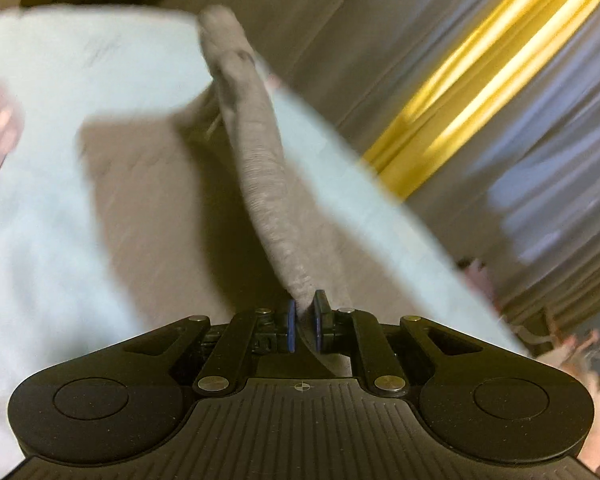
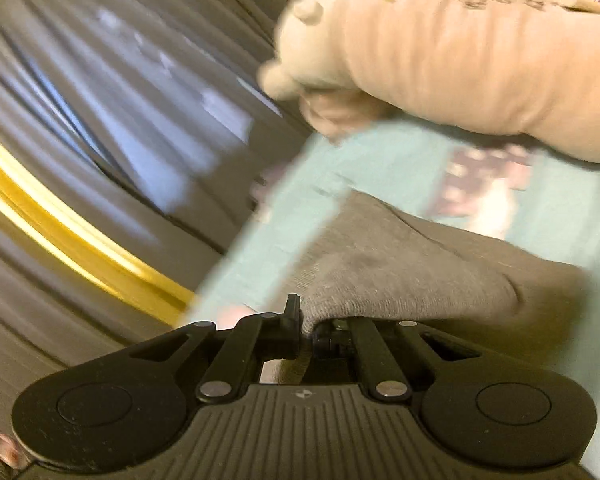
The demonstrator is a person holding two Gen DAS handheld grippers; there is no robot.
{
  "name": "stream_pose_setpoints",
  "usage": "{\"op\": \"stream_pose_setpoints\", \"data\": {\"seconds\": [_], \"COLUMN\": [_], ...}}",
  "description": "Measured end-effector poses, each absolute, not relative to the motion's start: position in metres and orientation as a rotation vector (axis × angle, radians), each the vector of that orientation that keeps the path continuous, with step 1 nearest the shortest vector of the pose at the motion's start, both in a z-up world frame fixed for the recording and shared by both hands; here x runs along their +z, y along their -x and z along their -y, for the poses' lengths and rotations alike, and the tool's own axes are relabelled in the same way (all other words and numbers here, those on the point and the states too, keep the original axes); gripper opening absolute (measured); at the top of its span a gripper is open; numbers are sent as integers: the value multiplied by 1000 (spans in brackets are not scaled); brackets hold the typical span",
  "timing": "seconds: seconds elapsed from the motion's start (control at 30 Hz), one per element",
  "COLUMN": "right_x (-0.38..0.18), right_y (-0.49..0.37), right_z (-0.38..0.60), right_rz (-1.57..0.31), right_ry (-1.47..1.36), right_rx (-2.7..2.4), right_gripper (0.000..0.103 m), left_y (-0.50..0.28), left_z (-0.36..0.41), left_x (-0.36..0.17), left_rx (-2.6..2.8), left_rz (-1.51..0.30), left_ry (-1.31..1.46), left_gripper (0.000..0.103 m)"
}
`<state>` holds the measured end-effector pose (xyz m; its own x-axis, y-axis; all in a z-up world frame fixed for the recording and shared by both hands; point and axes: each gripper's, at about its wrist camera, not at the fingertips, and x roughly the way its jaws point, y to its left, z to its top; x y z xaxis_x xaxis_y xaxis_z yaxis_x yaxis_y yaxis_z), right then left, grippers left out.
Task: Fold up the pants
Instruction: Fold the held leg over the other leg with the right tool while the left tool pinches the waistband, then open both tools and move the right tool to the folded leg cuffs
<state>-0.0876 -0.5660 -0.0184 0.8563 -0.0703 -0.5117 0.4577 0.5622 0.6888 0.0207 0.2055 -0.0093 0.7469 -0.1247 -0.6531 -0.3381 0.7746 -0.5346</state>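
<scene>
Both views are motion-blurred. The largest surface is a pale mint bed sheet [image 1: 40,220], which fills the left half of the left wrist view and runs in a band toward 4 o'clock; a pink-and-dark print shows on it at 9 o'clock. Grey pleated curtains [image 1: 560,184] with a yellow stripe occupy the 2 o'clock sector of that view and the 9 o'clock side of the right wrist view.

The grey pants [image 1: 256,184] lie on the sheet and are lifted at two points. In the left wrist view a ribbed strip of the fabric, likely the waistband, stretches taut from 12 o'clock down to the tool.

A beige plush toy [image 2: 440,68] lies at 1 o'clock in the right wrist view, on the sheet just beyond the pants.

The left gripper [image 1: 305,322] is pressed together, its blue pads pinching the ribbed edge. The right gripper [image 2: 310,330] is likewise clamped on a bunched fold of the pants, which spreads away toward 3 o'clock.
</scene>
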Motion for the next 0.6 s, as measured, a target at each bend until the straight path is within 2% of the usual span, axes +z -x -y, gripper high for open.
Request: {"op": "stream_pose_setpoints", "data": {"seconds": [0.07, 0.1, 0.17, 0.2, 0.23, 0.27, 0.3, 0.43, 0.47, 0.5, 0.53, 0.6], "right_x": [-37, -46, -60, -64, -69, -74, -77, -74, -73, -69, -64, -48], "right_y": [88, 87, 90, 89, 88, 84, 83, 76, 72, 67, 66, 65], "right_z": [571, 573, 575, 576, 577, 579, 581, 578, 576, 572, 570, 565], "right_rz": [-560, -596, -621, -631, -642, -653, -652, -627, -630, -641, -648, -637], "right_ry": [-956, -978, -996, -1002, -1018, -1049, -1078, -1093, -1077, -1049, -1018, -953], "right_rx": [-352, -372, -403, -405, -409, -401, -394, -388, -381, -378, -380, -376], "right_gripper": [6, 8, 12, 17, 27, 31, 32, 28, 23, 7, 5, 5], "left_y": [-8, -4, -2, -3, -5, -9, -15, -43, -50, -56, -56, -55], "left_z": [-209, -211, -225, -233, -239, -243, -247, -271, -274, -272, -277, -281], "left_x": [-25, -29, -31, -28, -26, -23, -22, -25, -32, -42, -42, -38], "left_rx": [166, 177, 221, 234, 259, 283, 309, 354, 365, 376, 386, 387], "left_rz": [-769, -759, -714, -686, -667, -648, -632, -655, -687, -719, -733, -737], "left_ry": [679, 699, 725, 715, 702, 693, 683, 734, 764, 800, 818, 813], "left_gripper": [15, 21, 37, 45, 65, 80, 81, 76, 67, 51, 11, 13]}}
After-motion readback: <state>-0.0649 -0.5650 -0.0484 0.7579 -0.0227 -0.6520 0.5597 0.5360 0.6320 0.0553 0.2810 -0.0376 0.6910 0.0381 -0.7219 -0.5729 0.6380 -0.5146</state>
